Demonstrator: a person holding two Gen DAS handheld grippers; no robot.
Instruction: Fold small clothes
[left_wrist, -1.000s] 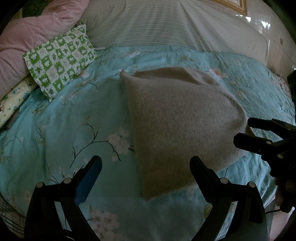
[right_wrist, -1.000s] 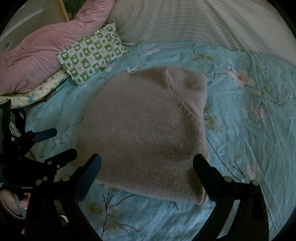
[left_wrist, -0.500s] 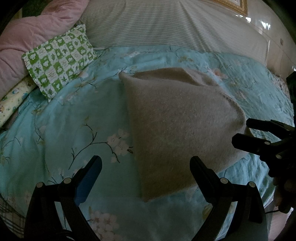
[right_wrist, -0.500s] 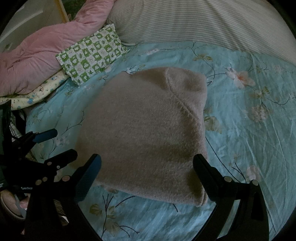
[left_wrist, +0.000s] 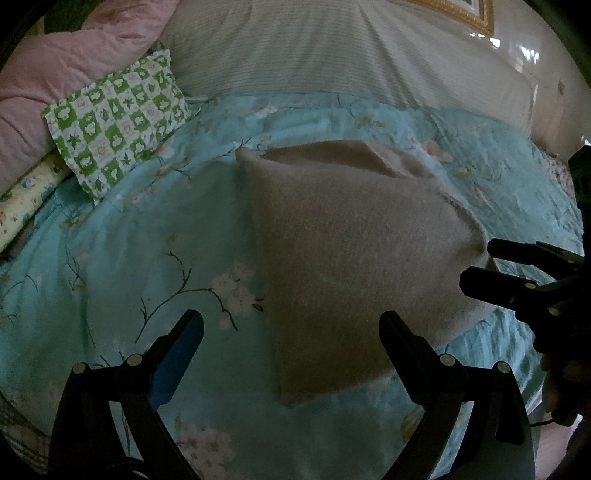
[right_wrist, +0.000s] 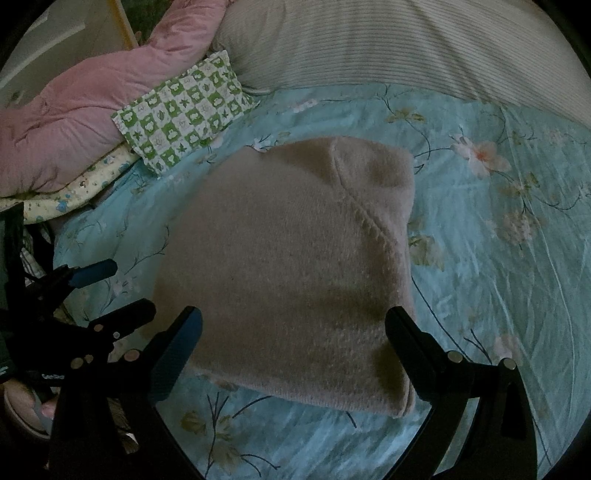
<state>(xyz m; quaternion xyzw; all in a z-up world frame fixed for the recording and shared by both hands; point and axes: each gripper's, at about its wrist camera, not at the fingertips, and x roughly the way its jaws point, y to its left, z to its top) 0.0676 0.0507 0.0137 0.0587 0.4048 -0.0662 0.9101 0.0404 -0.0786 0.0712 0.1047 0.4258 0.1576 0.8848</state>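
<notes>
Folded beige sweater sitting on the bed, both my grippers hovering empty over it

Left wrist view: my left gripper (left_wrist: 291, 326) has its jaws spread wide with nothing in them, hanging over the near left corner of the sweater (left_wrist: 354, 251). It's a fuzzy, thick knit, lying flat in a rough square on the blue flowered sheet (left_wrist: 140, 240), with a green checked pillow (left_wrist: 118, 125) and a pink quilt (left_wrist: 70, 85) well off to the left. Right wrist view: my right gripper (right_wrist: 293, 325) is spread too, empty, above the near edge, where the layers stack up. I reckon it's soft, floppy and light, not slippery, so I'd pinch that stacked near-right corner (right_wrist: 400, 402) through all layers.
</notes>
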